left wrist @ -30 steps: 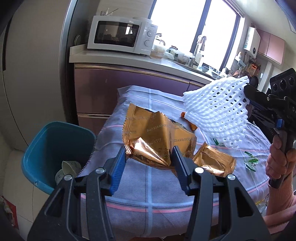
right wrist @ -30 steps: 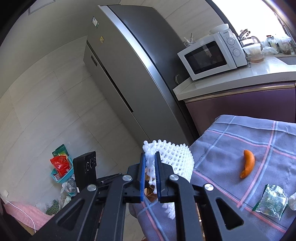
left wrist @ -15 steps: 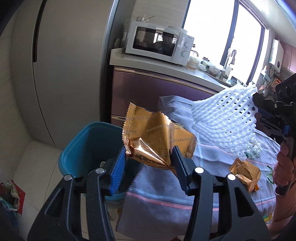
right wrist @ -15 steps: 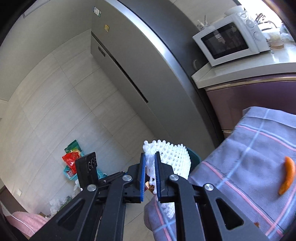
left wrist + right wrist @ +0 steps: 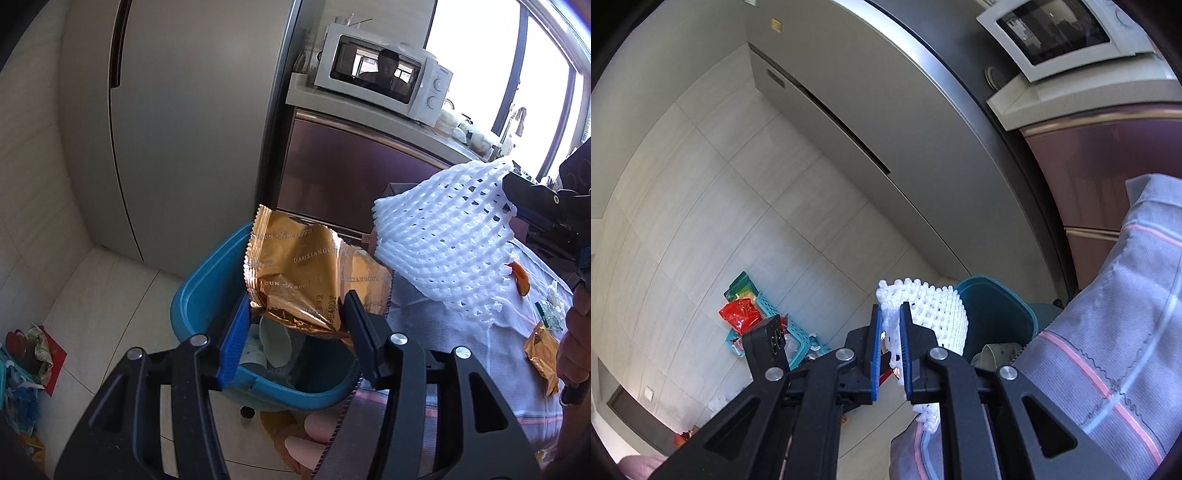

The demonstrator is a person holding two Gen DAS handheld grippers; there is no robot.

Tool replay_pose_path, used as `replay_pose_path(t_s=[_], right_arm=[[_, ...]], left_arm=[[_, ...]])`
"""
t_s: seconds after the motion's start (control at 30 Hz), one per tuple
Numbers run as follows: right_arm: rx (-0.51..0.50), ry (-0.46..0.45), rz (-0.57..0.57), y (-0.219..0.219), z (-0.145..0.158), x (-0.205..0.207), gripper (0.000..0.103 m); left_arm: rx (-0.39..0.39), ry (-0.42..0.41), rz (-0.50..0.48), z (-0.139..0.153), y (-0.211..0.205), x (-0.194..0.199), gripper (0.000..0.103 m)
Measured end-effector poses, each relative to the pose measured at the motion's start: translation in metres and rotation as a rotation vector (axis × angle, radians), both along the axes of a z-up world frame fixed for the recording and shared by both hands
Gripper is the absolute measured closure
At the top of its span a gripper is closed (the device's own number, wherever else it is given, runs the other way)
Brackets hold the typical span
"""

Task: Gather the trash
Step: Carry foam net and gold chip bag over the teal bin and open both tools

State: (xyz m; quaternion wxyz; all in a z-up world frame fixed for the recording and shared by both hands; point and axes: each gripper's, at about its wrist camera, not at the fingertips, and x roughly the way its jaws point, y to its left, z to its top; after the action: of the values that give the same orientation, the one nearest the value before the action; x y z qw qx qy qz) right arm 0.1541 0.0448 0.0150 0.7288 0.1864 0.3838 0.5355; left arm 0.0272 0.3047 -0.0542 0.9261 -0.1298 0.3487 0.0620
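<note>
The gold wrapper (image 5: 310, 280) hangs right above the bin (image 5: 207, 291), pinched by its lower edge in the left gripper (image 5: 295, 332), whose fingers are clamped on it. It stands up from the fingers with its long side leaning away toward the fridge (image 5: 184, 122), and the bin's open mouth lies straight below, some trash already inside.

The foam net (image 5: 443, 251) is just to the right of the bin, above the edge of the cloth-covered table (image 5: 461, 350), gripped by one end in the right gripper (image 5: 888, 350), fingers closed tight on it. From that gripper's side the net (image 5: 931, 314) points forward and down, with the bin (image 5: 997, 310) a little beyond and to its right.

So the left hand is the nearer one: it looks ready to let go, and the wrapper should fall in. The right would need to carry the net further over the rim first.

On the table, away from the bin, lie a smaller gold wrapper (image 5: 541, 347), an orange scrap (image 5: 519, 277) and a green bit (image 5: 548, 314), not yet collected.
</note>
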Motion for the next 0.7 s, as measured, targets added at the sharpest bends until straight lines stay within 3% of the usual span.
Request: replay_pose_path(t_s=[0.7], right_arm=[[-0.236,0.085,-0.090,0.062,-0.067,0.033,0.093]], left_arm=[[-0.023,0.142,0.033,-0.057,0.011,0.053,0.050]])
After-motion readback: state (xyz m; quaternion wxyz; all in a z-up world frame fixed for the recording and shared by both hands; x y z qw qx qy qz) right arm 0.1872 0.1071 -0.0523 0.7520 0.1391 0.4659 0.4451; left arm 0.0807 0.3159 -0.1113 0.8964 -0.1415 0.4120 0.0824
